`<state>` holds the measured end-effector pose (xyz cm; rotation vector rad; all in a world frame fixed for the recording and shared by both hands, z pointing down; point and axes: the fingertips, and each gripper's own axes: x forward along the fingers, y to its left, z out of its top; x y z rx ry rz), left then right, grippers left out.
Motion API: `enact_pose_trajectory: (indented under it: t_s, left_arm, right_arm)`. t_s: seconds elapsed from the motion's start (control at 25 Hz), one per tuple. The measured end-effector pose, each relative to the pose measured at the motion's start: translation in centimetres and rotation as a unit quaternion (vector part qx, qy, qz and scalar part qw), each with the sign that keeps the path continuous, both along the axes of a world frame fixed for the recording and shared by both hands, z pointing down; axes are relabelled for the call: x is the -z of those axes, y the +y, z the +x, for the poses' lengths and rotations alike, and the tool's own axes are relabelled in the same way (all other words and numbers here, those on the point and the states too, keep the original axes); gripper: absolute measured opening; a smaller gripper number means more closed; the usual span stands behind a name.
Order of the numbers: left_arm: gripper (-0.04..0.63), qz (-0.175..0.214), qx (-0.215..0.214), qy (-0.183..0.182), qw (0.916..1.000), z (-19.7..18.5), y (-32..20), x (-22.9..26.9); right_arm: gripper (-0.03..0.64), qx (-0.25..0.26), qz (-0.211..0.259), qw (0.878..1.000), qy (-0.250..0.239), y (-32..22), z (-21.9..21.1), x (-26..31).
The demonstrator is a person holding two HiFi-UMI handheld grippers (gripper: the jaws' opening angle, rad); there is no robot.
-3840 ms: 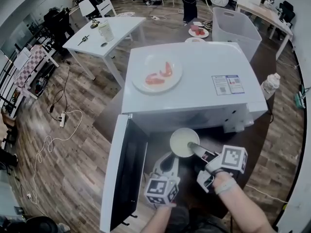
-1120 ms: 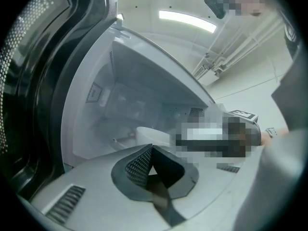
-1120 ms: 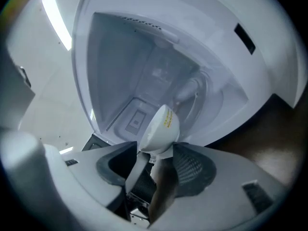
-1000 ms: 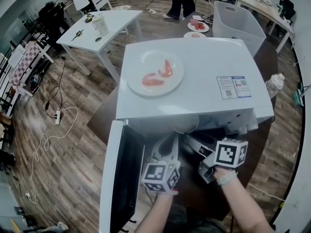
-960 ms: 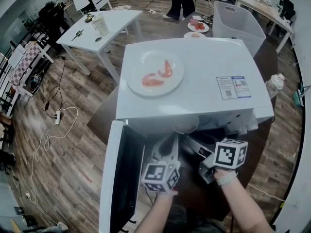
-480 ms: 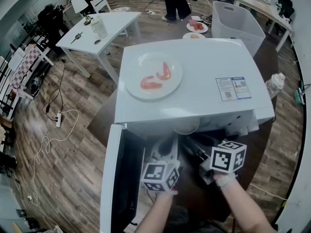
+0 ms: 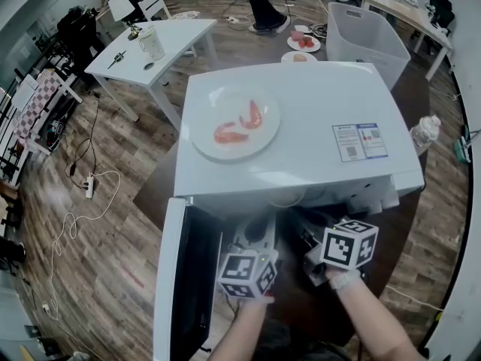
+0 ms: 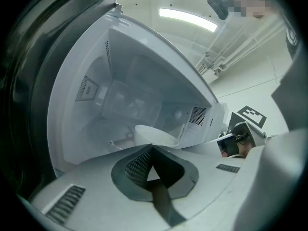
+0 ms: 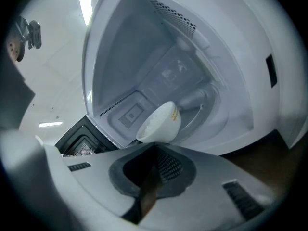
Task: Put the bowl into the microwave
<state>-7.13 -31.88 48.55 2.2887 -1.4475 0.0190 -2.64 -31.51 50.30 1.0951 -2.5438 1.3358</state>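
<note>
The white bowl [image 9: 161,121] rests on the floor of the microwave cavity [image 9: 192,81], upright as seen from the left gripper view [image 8: 154,134]. It holds something pale. My right gripper [image 9: 155,147] is just outside the opening. Its jaws have just been closing and now meet, with nothing between them and the bowl beyond their tips. My left gripper [image 8: 152,148] sits beside it at the opening, jaws together and empty. In the head view both grippers, left [image 7: 259,228] and right [image 7: 304,230], point into the white microwave [image 7: 316,96].
The microwave door [image 7: 188,277] hangs open at the left. A white plate with red food [image 7: 234,130] lies on the microwave's top. A plastic bin [image 7: 368,36], a bottle [image 7: 425,134] and a white table [image 7: 150,43] stand around it.
The bowl, earlier held in the right gripper before the opening, now sits inside the microwave. The right gripper's marker cube has rolled a little. The left gripper has stayed put.
</note>
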Motion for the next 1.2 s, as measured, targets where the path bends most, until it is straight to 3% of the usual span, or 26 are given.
enact_pose_trajectory:
  t_s: [1.2]
  left_arm:
    - [0.003, -0.006, -0.009, 0.003, 0.9999, 0.4, -3.3, 0.0]
  right_arm:
    - [0.005, -0.055, -0.011, 0.998, -0.026, -3.8, 0.3, -0.1]
